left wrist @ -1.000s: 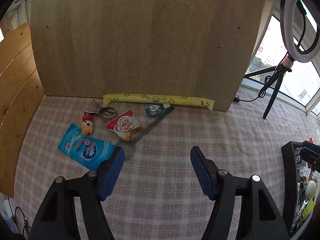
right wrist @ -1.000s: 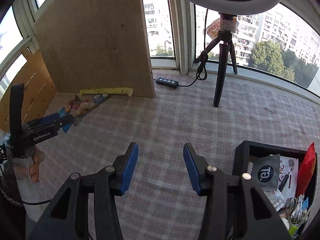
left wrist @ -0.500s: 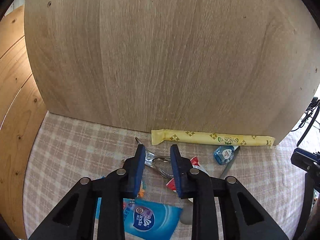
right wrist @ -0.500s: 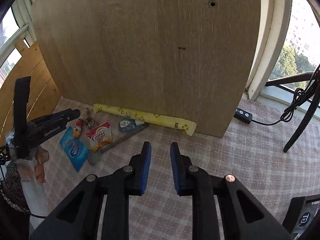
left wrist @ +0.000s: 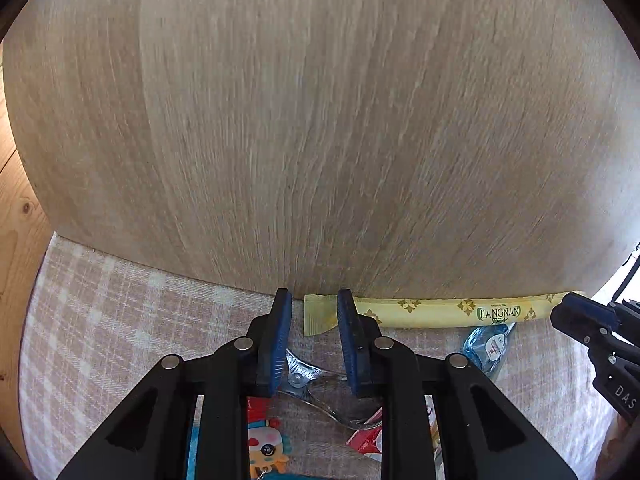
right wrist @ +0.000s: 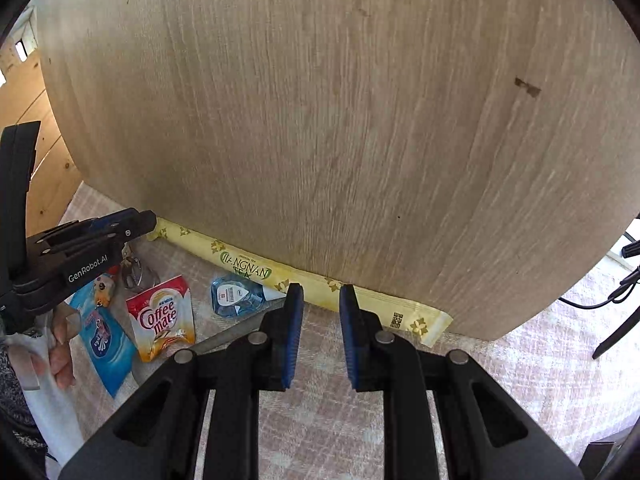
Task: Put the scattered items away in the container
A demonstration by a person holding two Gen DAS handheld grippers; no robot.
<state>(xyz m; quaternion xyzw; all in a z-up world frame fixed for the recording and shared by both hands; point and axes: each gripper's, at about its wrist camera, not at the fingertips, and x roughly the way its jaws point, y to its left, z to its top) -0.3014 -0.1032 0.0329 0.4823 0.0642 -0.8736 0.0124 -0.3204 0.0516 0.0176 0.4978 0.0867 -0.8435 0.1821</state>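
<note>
A long yellow tea stick packet (left wrist: pixel 440 314) (right wrist: pixel 248 270) lies along the foot of an upright wooden board. My left gripper (left wrist: pixel 314 294) straddles the packet's left end; its jaws are closing, narrow, and the pads do not press on it. My right gripper (right wrist: pixel 320 288) stands over the packet's right half, narrowly open, with the packet running between its fingers. Under the left gripper lie a metal clip (left wrist: pixel 304 376) and a cartoon keychain (left wrist: pixel 264 448). A blue dispenser (right wrist: pixel 236 294), a Coffee mate sachet (right wrist: pixel 162 316) and a blue tissue pack (right wrist: pixel 106 344) lie nearby. The container is out of view.
The wooden board (left wrist: pixel 320 120) fills the view just ahead of both grippers. A plaid cloth (left wrist: pixel 100 320) covers the surface. Wood panelling (left wrist: pixel 16 260) closes the left side. A grey flat strip (right wrist: pixel 228 338) lies by the sachet. Cables (right wrist: pixel 600 304) trail at the right.
Both grippers moved forward and down to the yellow packet at the board's foot. Their jaws narrowed from wide open. The black container dropped out of both views.
</note>
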